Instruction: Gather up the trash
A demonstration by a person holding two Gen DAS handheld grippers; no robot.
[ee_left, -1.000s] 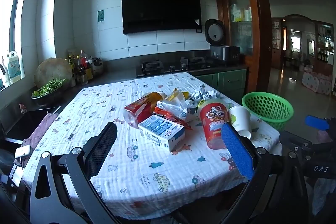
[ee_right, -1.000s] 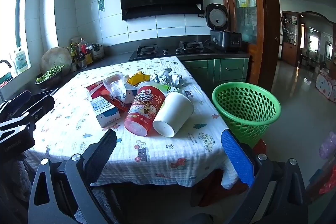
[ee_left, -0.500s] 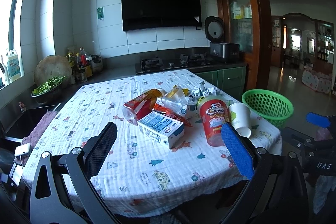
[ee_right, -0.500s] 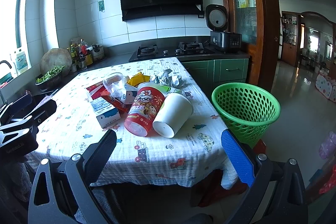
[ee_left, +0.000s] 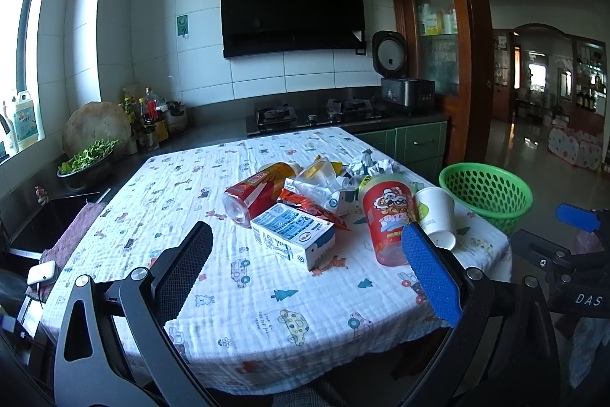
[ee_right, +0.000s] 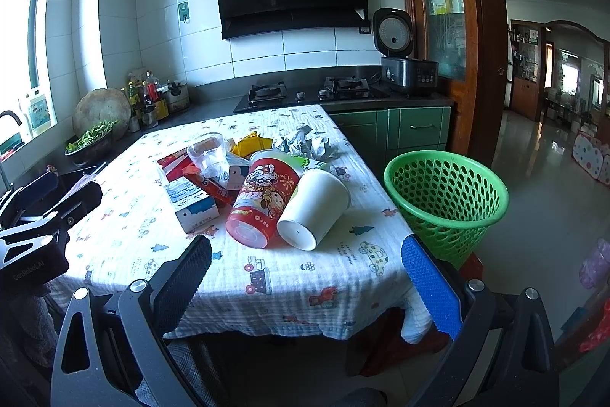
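A heap of trash lies on the table with the printed cloth [ee_left: 213, 185]: a red cartoon cup [ee_left: 389, 216] [ee_right: 263, 201], a white paper cup [ee_left: 436, 216] [ee_right: 314, 206], a blue-and-white milk carton [ee_left: 293, 235] [ee_right: 192, 203], a red bottle on its side [ee_left: 249, 195], crumpled paper [ee_right: 305, 143] and clear plastic [ee_right: 207, 155]. A green mesh basket [ee_left: 486, 195] [ee_right: 446, 201] stands right of the table. My left gripper [ee_left: 305, 273] is open, short of the carton. My right gripper [ee_right: 307, 283] is open at the table's near edge, below the cups.
Behind the table runs a counter with a gas hob [ee_left: 312, 113], a rice cooker [ee_left: 404, 90], bottles [ee_left: 150, 124] and a bowl of greens [ee_left: 89, 159]. A phone [ee_left: 42, 273] lies at the left. The right gripper's body [ee_left: 572, 254] shows beside the basket.
Both views have shifted only slightly; the left gripper has edged back and up a little from the trash heap. Both grippers stay open and empty.
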